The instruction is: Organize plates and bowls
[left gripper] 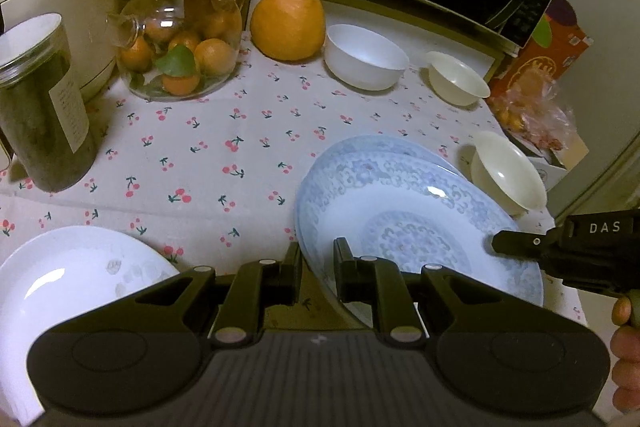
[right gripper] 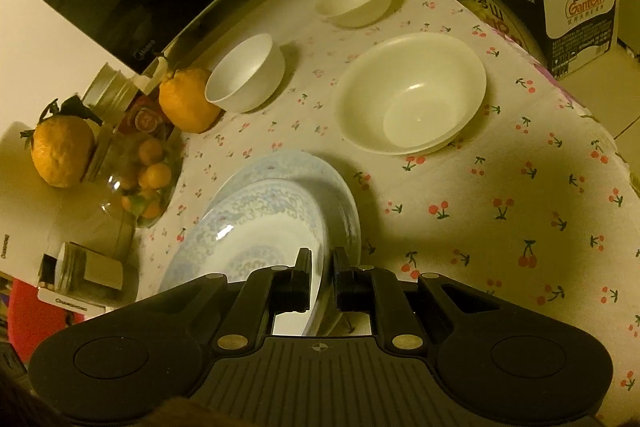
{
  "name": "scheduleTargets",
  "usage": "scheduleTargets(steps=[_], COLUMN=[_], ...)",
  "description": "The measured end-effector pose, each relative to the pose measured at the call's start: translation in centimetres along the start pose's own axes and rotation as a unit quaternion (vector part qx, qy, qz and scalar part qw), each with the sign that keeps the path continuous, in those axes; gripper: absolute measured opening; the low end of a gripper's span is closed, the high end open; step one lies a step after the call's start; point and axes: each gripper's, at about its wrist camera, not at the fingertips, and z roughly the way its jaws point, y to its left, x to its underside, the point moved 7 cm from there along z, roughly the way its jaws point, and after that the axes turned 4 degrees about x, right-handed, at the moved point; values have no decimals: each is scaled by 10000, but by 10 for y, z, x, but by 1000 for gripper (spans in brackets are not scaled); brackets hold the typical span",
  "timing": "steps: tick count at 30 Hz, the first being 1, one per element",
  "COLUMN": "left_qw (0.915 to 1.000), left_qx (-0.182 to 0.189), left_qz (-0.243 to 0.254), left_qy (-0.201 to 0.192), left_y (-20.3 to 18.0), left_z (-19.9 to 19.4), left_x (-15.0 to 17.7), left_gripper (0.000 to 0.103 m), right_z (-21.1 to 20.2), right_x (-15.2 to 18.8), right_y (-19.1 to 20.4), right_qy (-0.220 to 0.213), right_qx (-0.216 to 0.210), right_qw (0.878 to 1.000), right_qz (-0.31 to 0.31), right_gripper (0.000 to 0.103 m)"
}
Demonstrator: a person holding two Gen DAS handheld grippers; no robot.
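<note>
The worktop (left gripper: pixel 208 147), under a cherry-print cloth, carries everything the task concerns, and the piece that matters now is the upper patterned plate (left gripper: pixel 420 223). It lies over a second patterned plate (left gripper: pixel 372 145) of the same blue-grey design, whose far rim shows beyond it; whether the upper one already rests on it or hangs just above, I cannot tell.

Both tongs grip this upper plate at opposite edges. The left tongs (left gripper: pixel 318 267) are nearly closed, pinching the plate's near-left rim, with the plate stretching away forward and to the right. The right tongs (right gripper: pixel 322 275) are likewise almost shut on the rim at the other side, the plate spreading away to their left.

So the plate hangs between the two hands, neither nearer than the other, and my judgement is that the next move is to lower it squarely onto the one beneath.

Smaller pieces wait beyond: a plain white plate (left gripper: pixel 60 279) at near left, a wide cream bowl (right gripper: pixel 412 95), a white bowl (left gripper: pixel 364 57), and a small cream bowl (left gripper: pixel 456 77).
</note>
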Motion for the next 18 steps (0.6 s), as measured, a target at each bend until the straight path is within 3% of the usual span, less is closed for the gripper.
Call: scheduleTargets(steps=[18], left_qw=[9993], left_qx=[-300], left_qz=[154], left_qy=[-186], left_y=[-5], left_z=[12], left_x=[-2], left_gripper=[14], right_z=[5], right_x=[-6], right_y=[1], right_qy=[-247], right_qx=[253], right_qw=[9993], right_qz=[-133], right_gripper=[12])
